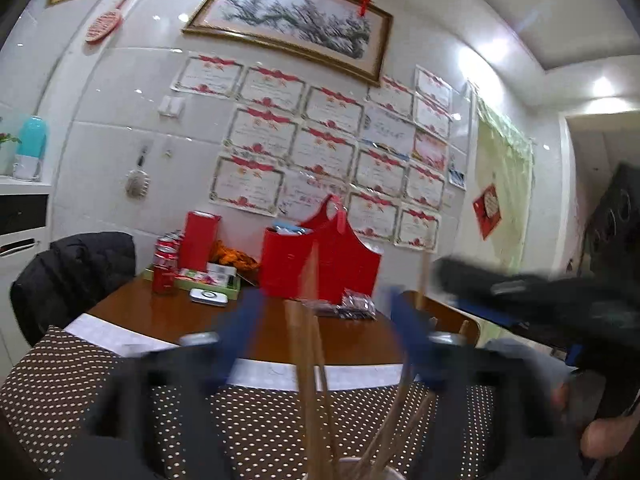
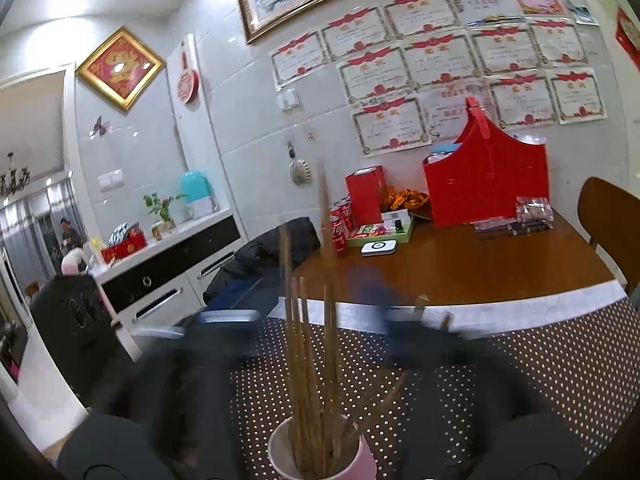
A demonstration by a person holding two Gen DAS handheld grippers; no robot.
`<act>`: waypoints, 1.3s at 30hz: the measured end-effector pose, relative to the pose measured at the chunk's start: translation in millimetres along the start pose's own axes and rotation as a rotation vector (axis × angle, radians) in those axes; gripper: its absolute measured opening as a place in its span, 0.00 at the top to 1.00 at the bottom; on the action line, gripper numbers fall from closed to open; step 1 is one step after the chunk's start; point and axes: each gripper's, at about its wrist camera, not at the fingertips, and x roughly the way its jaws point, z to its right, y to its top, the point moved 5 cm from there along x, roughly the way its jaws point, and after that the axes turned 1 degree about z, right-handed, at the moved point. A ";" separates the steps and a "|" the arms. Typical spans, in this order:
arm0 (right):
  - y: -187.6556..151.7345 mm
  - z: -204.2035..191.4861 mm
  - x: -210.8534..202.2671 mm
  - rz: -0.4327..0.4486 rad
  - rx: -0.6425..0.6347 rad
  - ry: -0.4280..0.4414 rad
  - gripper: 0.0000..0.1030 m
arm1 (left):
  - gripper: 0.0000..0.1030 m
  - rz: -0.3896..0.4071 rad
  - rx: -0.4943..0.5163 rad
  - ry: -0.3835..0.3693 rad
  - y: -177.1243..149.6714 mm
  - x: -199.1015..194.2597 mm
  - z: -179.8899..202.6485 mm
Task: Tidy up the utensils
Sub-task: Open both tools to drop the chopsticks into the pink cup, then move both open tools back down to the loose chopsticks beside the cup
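Observation:
Several wooden chopsticks (image 2: pixel 308 372) stand upright in a pink cup (image 2: pixel 320 460) on a brown dotted mat (image 2: pixel 520 372). The cup sits below and between the fingers of my right gripper (image 2: pixel 316 312), whose blurred blue jaws stand wide apart around the sticks. In the left wrist view the chopsticks (image 1: pixel 310 364) rise from the cup's rim (image 1: pixel 360 468) at the bottom edge, between the wide-open blue jaws of my left gripper (image 1: pixel 324 320). The other gripper's black body (image 1: pixel 552 300) shows at the right.
A brown wooden table (image 2: pixel 460 268) carries a red basket (image 2: pixel 486 180), a red box (image 2: pixel 366 194), cola cans (image 2: pixel 340 224), a green tray (image 2: pixel 384 232), a white device (image 2: pixel 378 248) and packets (image 2: pixel 516 216). A jacket-draped chair (image 1: pixel 72 272) stands left; another chair (image 2: pixel 612 220) right.

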 end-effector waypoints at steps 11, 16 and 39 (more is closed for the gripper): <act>15.7 1.5 -64.0 0.079 0.050 -0.041 0.06 | 0.14 -0.043 0.078 0.092 36.4 -63.7 -1.1; 5.3 -0.6 -88.4 0.038 0.057 -0.079 0.06 | 0.13 -0.128 0.132 0.134 32.8 -88.8 4.9; -126.0 39.2 -134.2 -0.254 0.198 -0.180 0.06 | 0.13 -0.477 0.135 0.122 -73.7 -161.1 10.5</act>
